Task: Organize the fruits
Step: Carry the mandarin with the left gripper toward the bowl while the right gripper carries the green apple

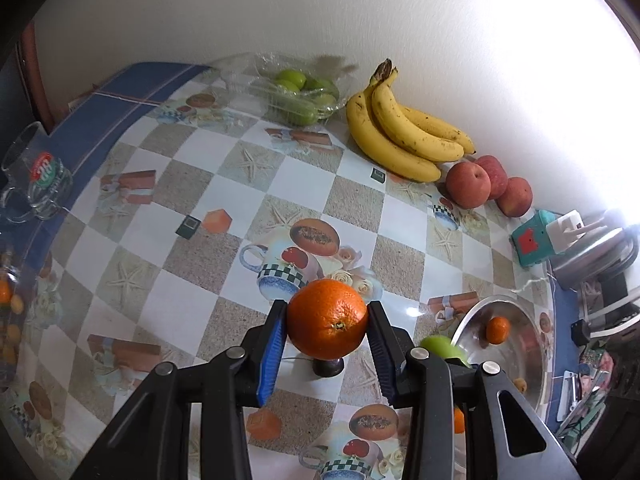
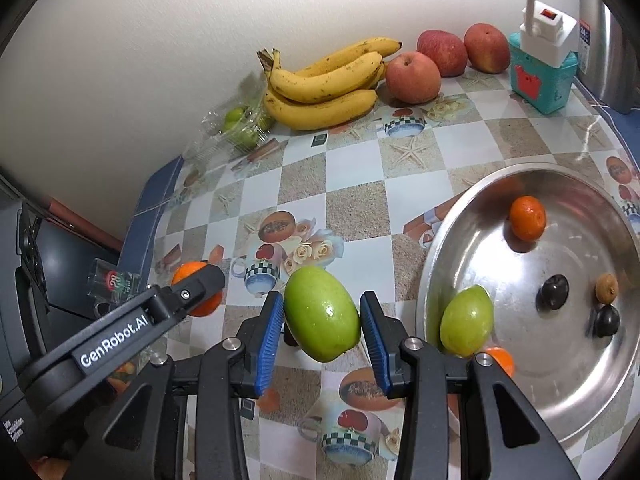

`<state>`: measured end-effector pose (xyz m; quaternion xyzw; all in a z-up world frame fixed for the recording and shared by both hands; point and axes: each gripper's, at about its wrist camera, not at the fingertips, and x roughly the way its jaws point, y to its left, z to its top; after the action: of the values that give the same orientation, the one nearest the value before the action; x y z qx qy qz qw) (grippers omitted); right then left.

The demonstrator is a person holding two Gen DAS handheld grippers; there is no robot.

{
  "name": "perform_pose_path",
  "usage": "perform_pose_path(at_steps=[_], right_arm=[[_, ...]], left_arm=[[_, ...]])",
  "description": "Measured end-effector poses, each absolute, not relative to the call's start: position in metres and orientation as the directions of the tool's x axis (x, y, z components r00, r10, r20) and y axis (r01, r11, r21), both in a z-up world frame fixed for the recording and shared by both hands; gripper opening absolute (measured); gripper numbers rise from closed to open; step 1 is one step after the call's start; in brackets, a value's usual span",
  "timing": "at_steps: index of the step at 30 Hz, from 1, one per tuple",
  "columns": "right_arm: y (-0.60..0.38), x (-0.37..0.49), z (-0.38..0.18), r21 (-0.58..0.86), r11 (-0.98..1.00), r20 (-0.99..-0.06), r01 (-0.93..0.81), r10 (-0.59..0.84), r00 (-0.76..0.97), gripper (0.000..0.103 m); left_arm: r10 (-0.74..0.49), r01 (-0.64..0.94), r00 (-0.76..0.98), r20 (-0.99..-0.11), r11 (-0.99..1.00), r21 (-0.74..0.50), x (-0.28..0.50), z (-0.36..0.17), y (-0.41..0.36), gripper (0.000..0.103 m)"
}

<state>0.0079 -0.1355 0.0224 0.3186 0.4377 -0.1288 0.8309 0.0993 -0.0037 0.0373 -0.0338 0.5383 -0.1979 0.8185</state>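
Observation:
My left gripper (image 1: pixel 327 330) is shut on an orange (image 1: pixel 327 325) and holds it above the checked tablecloth; it also shows in the right wrist view (image 2: pixel 196 289). My right gripper (image 2: pixel 322 320) is shut on a green fruit (image 2: pixel 322 314), held just left of the steel bowl (image 2: pixel 444 216). The bowl holds a second green fruit (image 2: pixel 466 321), a small orange (image 2: pixel 527 218), two dark plums (image 2: pixel 554 291) and a brown fruit (image 2: pixel 607 288). A dark plum (image 1: pixel 328 367) lies on the table under the orange.
Bananas (image 1: pixel 404 136), three red apples (image 1: pixel 468 184) and a clear box of green fruit (image 1: pixel 300 94) line the back wall. A teal box with a white plug (image 2: pixel 540 76) and a kettle (image 2: pixel 608 40) stand at right. A glass mug (image 1: pixel 38 184) sits at the left edge.

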Motion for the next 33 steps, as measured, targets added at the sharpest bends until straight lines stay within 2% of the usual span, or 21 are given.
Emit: perform_pose_path(at_steps=[7,12,17,33], right_arm=[[-0.134,-0.016,0.039,0.436,0.764,-0.777,0.476,0.052,0.627,0.041],[-0.143,-0.022,0.027,0.427,0.752,-0.804,0.503,0.061,0.592,0.041],[-0.136,-0.026,0.008,0.396,0.762,-0.849,0.512,0.092,0.521,0.041],[-0.086,-0.028,-0.016,0.343,0.828,-0.895,0.443,0.146,0.421,0.041]], left_arm=[[-0.376,0.297,0.337,-0.863,0.912,-0.282,0.084,0.039,-0.004,0.042],[-0.342,0.294,0.331,-0.88,0.923,-0.248,0.073,0.028,0.0,0.042],[-0.338,0.265,0.264,-0.903,0.926,-0.269,0.065,0.006,0.012,0.042],[-0.284,0.147,0.23,-0.931,0.956,-0.255,0.063,-0.02,0.053,0.042]])
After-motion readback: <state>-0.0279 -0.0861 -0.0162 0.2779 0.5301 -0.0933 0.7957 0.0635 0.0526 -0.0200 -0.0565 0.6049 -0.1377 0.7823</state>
